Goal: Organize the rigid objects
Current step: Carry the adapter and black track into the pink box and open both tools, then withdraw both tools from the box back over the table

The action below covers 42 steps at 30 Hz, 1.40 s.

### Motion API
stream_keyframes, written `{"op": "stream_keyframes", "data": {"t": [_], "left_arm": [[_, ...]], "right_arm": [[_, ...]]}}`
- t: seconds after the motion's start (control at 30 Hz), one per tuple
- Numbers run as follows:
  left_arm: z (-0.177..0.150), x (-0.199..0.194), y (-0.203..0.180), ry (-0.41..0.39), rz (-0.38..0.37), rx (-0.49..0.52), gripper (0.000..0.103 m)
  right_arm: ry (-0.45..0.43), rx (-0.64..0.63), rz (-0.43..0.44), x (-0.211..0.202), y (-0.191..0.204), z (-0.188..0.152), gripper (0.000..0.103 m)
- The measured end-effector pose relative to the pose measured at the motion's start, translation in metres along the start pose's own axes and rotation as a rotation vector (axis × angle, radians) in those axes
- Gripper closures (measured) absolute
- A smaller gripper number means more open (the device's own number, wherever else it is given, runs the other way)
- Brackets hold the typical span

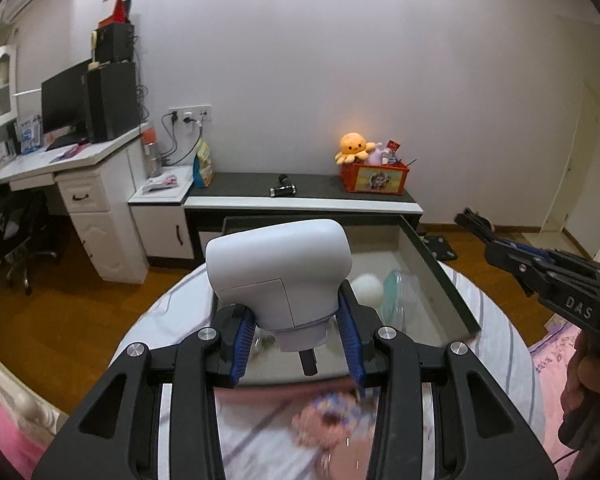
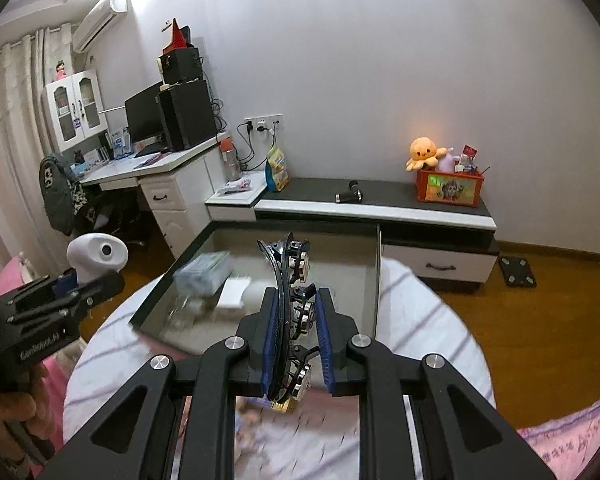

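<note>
Left gripper (image 1: pixel 298 344) pinches white device (image 1: pixel 278 272) by its neck; right gripper (image 2: pixel 298 344) clamps hair clip (image 2: pixel 292 300) edgewise. Open drawer (image 2: pixel 296 276) just ahead, below both: likely the drop spot.

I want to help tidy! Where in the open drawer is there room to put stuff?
The drawer is bare along its back and right wall. Its left front is crowded: a clear box, white card and white ball lie there.
</note>
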<state>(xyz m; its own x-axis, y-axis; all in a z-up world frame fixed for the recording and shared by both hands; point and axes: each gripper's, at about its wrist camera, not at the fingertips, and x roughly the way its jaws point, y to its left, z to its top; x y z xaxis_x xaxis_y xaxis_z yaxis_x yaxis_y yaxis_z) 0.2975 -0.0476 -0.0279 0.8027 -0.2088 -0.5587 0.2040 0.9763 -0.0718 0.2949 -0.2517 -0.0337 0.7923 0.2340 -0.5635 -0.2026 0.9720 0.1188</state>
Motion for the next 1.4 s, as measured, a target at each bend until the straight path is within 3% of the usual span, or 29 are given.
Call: {"op": "stream_keyframes", "data": {"t": [0.27, 0.57, 0.63, 0.7, 0.73, 0.8, 0.83, 0.87, 1.0, 1.07, 1.4], "left_arm": [[0.027, 0.063, -0.008, 0.036, -0.013, 0.020, 0.064], [0.025, 0.105, -0.006, 0.113, -0.009, 0.026, 0.061], [0.024, 0.106, -0.004, 0.122, 0.025, 0.023, 0.032], [0.023, 0.099, -0.003, 0.099, 0.051, 0.016, 0.017], [0.023, 0.093, -0.002, 0.084, 0.055, 0.016, 0.015], [0.022, 0.085, 0.000, 0.074, 0.058, 0.014, 0.012], [0.022, 0.081, 0.001, 0.067, 0.065, 0.011, 0.009], [0.021, 0.076, 0.002, 0.061, 0.072, 0.009, 0.008], [0.015, 0.056, 0.004, 0.043, 0.073, 0.002, 0.004], [0.010, 0.046, 0.003, 0.038, 0.078, 0.001, 0.003], [-0.012, 0.000, 0.003, 0.025, 0.080, -0.009, 0.001]], "right_arm": [[0.050, 0.007, -0.006, 0.061, -0.014, 0.022, 0.085], [0.133, 0.021, -0.012, 0.109, -0.023, 0.021, 0.084], [0.142, 0.031, -0.013, 0.114, -0.025, 0.020, 0.084], [0.148, 0.042, -0.012, 0.116, -0.026, 0.017, 0.084], [0.150, 0.048, -0.014, 0.116, -0.027, 0.016, 0.082], [0.150, 0.058, -0.014, 0.113, -0.028, 0.013, 0.059], [0.145, 0.066, -0.006, 0.111, -0.029, 0.013, 0.031], [0.134, 0.079, 0.002, 0.108, -0.029, 0.011, 0.013], [0.127, 0.088, -0.004, 0.095, -0.024, 0.007, 0.012], [0.119, 0.090, -0.017, 0.086, -0.021, 0.004, 0.000], [0.087, 0.106, -0.027, 0.036, -0.007, -0.013, 0.000]]}}
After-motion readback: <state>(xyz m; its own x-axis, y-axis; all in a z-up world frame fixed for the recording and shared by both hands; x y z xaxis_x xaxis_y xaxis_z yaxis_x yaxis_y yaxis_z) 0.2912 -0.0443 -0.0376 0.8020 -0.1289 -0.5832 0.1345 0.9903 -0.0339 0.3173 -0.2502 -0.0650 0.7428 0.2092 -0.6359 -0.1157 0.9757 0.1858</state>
